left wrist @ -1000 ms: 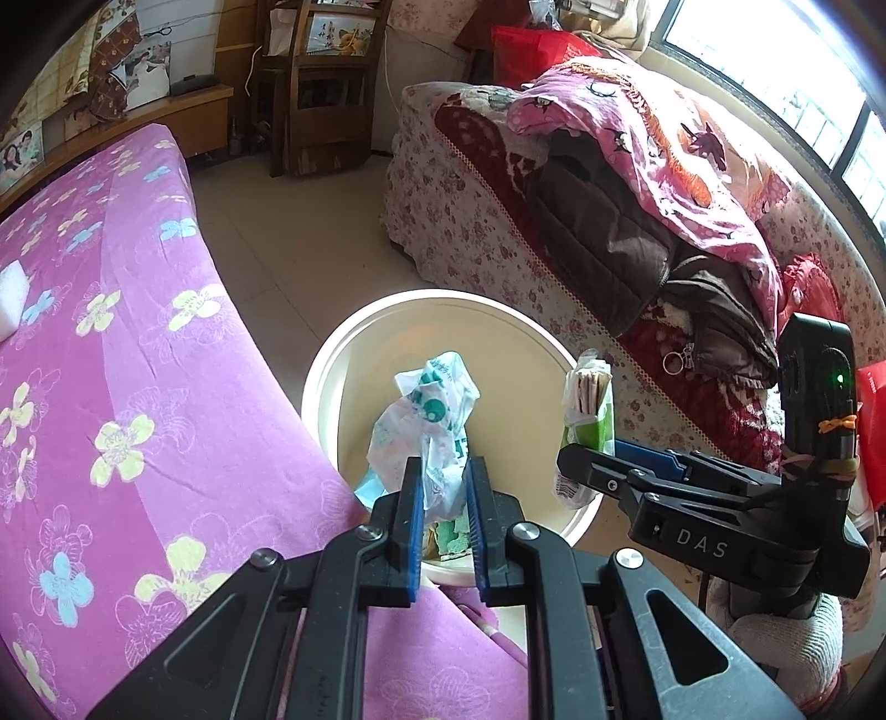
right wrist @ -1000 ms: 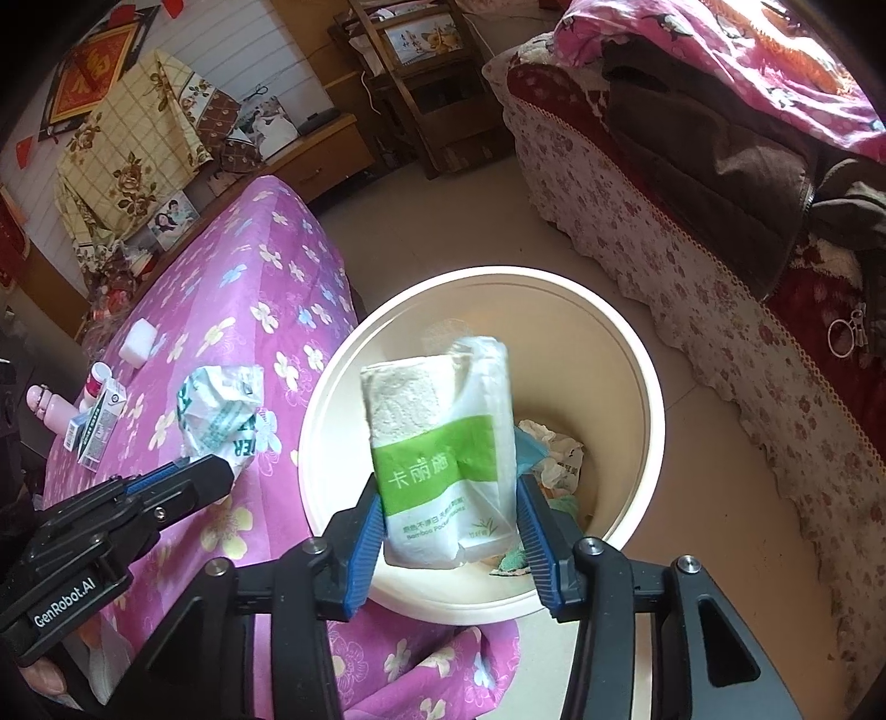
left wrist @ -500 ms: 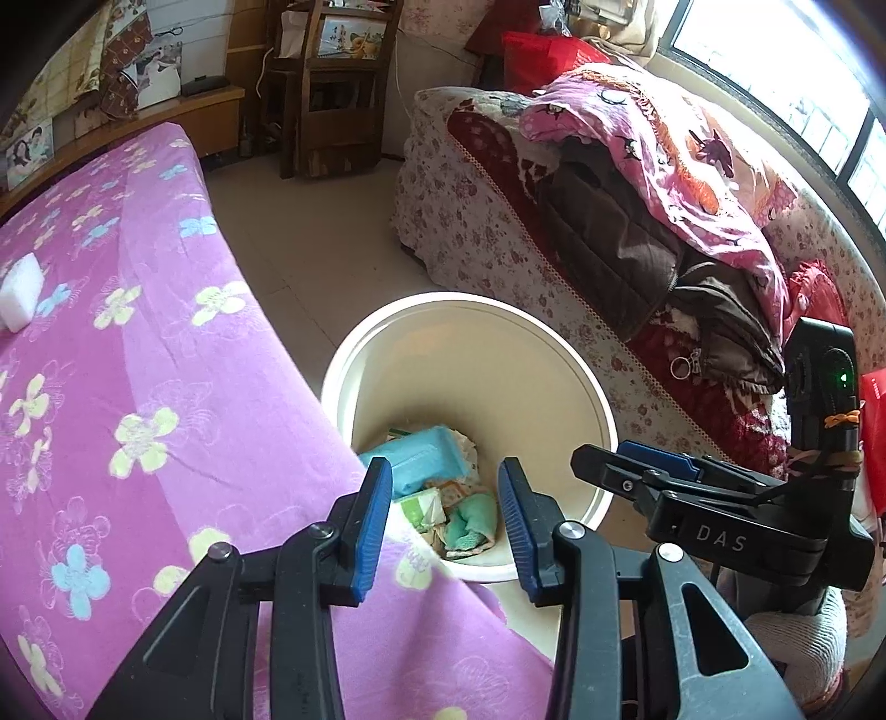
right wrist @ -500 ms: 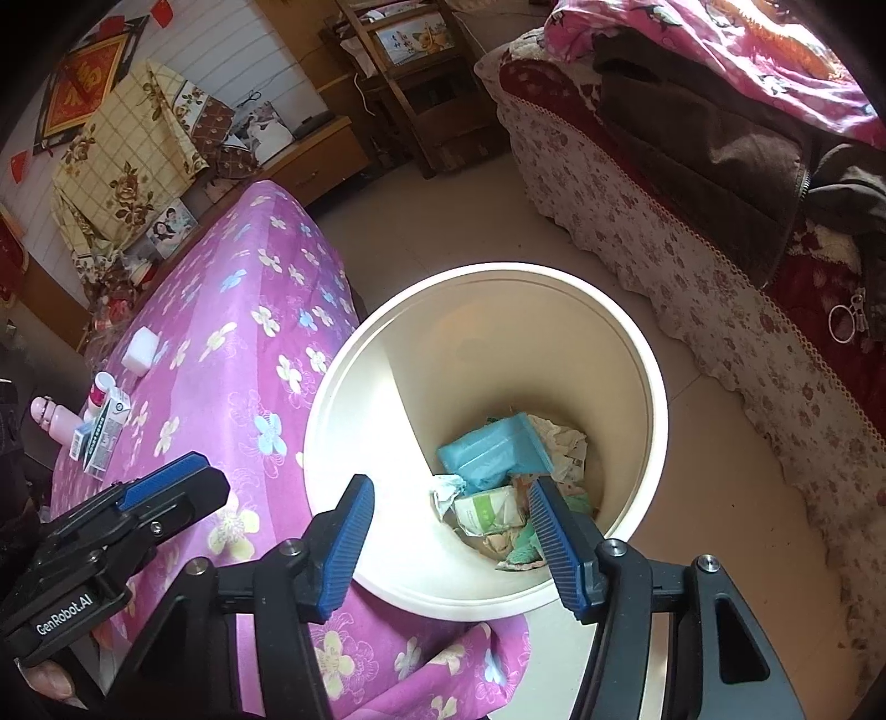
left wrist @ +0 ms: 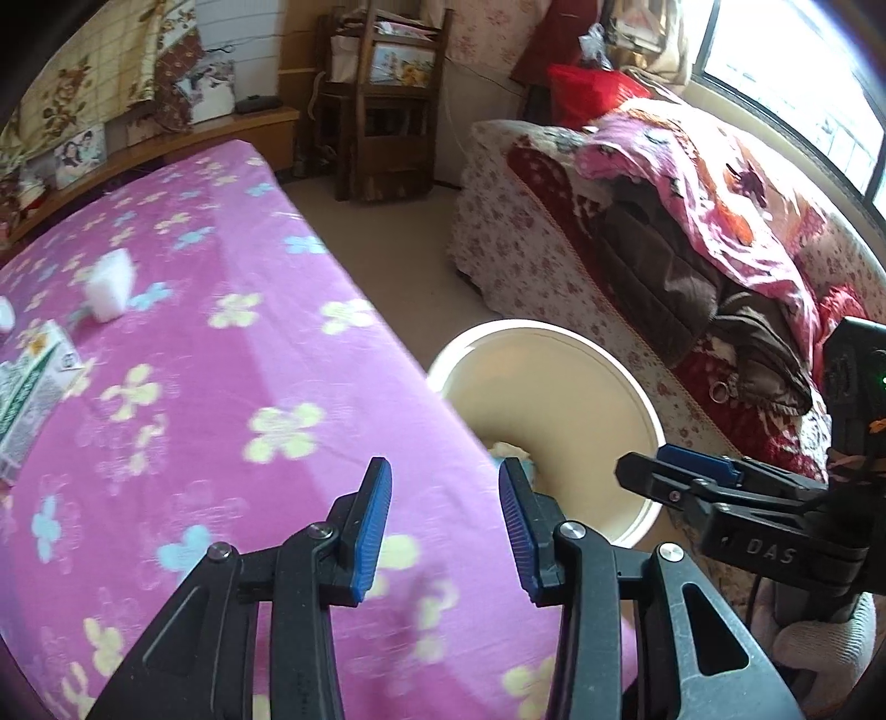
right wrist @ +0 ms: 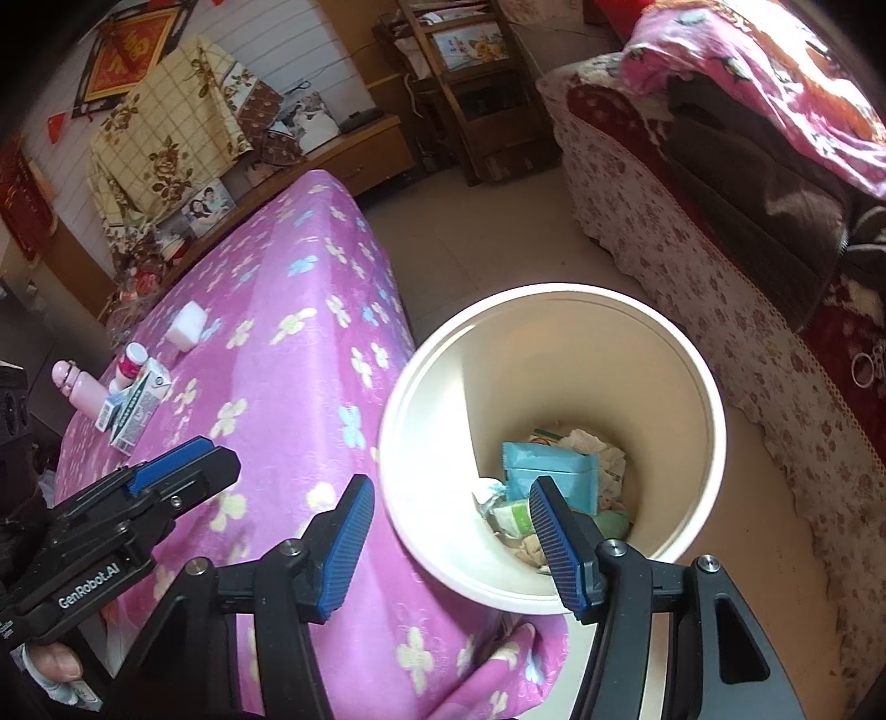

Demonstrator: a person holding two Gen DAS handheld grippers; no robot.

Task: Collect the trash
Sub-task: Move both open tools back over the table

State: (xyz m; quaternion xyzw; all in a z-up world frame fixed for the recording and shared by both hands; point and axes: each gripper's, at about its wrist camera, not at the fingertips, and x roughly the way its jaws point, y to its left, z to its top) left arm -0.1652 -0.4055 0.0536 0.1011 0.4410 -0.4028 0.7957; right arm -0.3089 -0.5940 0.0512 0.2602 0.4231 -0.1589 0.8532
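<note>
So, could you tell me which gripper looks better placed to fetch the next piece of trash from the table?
Probably the left gripper: it is open, empty and over the purple tablecloth, nearer the green-and-white carton. The right gripper, also empty, hangs by the bin.

A pale tiled floor (right wrist: 476, 232) is seen between a sofa (left wrist: 531, 232) draped in floral covers and a dark wooden chair (left wrist: 382, 111) by the wall. Daylight is let in through a window (left wrist: 797, 83). A red hanging (right wrist: 130, 50) is fixed on the white wall.
</note>
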